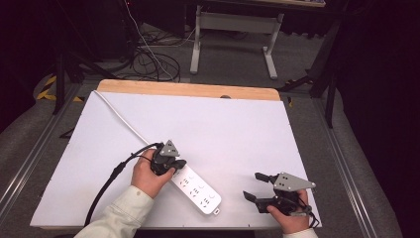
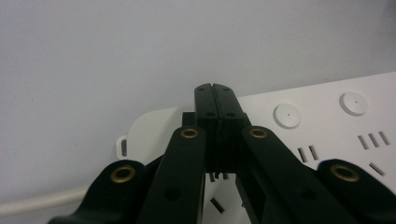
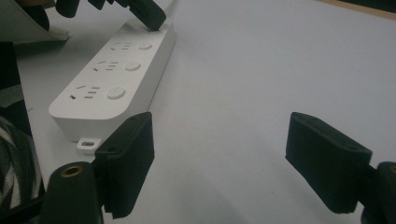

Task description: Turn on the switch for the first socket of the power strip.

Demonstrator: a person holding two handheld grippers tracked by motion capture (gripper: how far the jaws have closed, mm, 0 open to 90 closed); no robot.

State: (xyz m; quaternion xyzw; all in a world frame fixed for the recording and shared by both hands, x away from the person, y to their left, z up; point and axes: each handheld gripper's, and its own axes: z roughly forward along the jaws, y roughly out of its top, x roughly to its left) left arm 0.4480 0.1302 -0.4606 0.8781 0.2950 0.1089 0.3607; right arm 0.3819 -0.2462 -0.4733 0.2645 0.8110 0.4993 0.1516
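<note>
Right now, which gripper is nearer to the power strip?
Left. The left gripper is shut and rests on the power strip at its cable end. The right gripper is open, apart from it, beside its other end.

A white power strip (image 1: 197,189) lies flat on the white table (image 1: 237,134), set diagonally near the front edge, its far end toward the upper left and its near end toward the lower right. Its top face (image 3: 109,70) carries three sets of socket slots, each with a round white button (image 3: 116,93) beside it, and a small mounting tab (image 3: 88,142) sticks out of the near end. A white cord (image 1: 119,116) runs from its far end across the table toward the back left corner.
</note>
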